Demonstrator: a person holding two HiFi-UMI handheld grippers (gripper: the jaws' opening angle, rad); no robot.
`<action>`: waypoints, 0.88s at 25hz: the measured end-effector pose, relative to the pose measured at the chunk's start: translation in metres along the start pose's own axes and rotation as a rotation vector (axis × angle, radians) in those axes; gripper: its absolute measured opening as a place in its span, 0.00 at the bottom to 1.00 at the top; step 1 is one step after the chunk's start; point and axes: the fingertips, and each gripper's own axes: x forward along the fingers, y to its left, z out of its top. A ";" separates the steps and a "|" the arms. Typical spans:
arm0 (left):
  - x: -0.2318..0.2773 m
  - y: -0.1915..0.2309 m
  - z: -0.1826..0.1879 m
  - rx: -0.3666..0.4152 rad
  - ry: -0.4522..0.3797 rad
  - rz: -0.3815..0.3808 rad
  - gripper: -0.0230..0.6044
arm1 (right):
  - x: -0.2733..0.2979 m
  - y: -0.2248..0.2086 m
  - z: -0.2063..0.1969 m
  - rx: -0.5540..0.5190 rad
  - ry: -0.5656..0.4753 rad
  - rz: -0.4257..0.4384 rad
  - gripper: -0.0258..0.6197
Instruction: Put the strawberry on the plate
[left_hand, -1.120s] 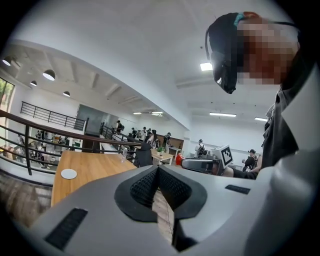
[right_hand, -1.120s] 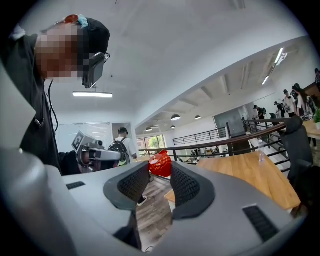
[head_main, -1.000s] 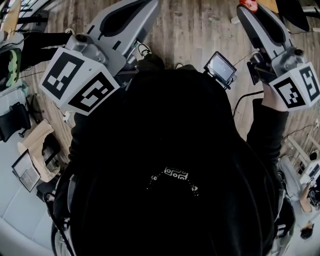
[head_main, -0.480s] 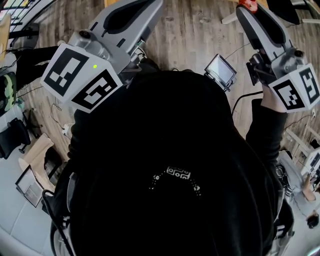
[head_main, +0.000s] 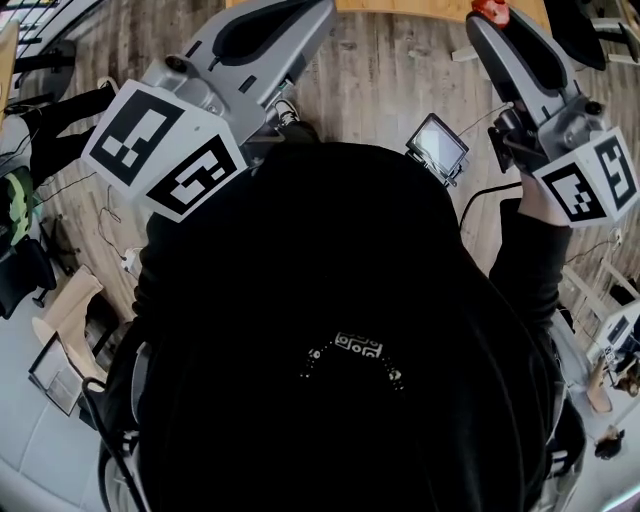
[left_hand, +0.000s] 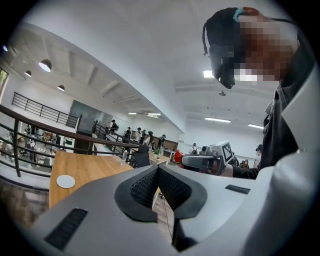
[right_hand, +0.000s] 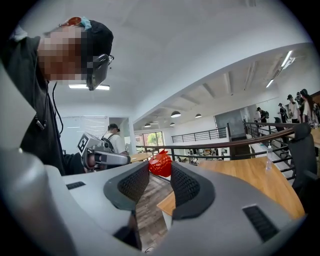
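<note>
Open hall around a long wooden bench (right_hand: 260, 180)

A dark metal railing (right_hand: 210, 146) runs behind the bench. A clear water bottle (right_hand: 269, 162) stands on the bench near its far edge, and a black office chair (right_hand: 302, 150) sits at its right end. People (right_hand: 295, 107) stand well beyond the bench, past the railing. Plank floor (right_hand: 147, 215) lies below the bench, and round ceiling lamps (right_hand: 175, 114) are set high above it.

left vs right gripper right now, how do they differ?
Left gripper: jaws together, nothing between them; right gripper: jaws apart, clamped on the red strawberry. In the head view the left gripper shows larger than the right gripper. Both are grey and point away from the person.
</note>
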 end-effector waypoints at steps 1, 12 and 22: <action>0.008 0.012 0.000 -0.011 0.003 0.006 0.03 | 0.009 -0.011 -0.002 0.006 0.005 0.007 0.26; 0.014 0.086 0.038 -0.036 0.029 -0.043 0.03 | 0.091 -0.015 0.042 -0.002 0.019 0.000 0.26; 0.022 0.135 0.050 -0.066 0.023 -0.091 0.03 | 0.147 -0.024 0.056 0.006 0.037 -0.021 0.26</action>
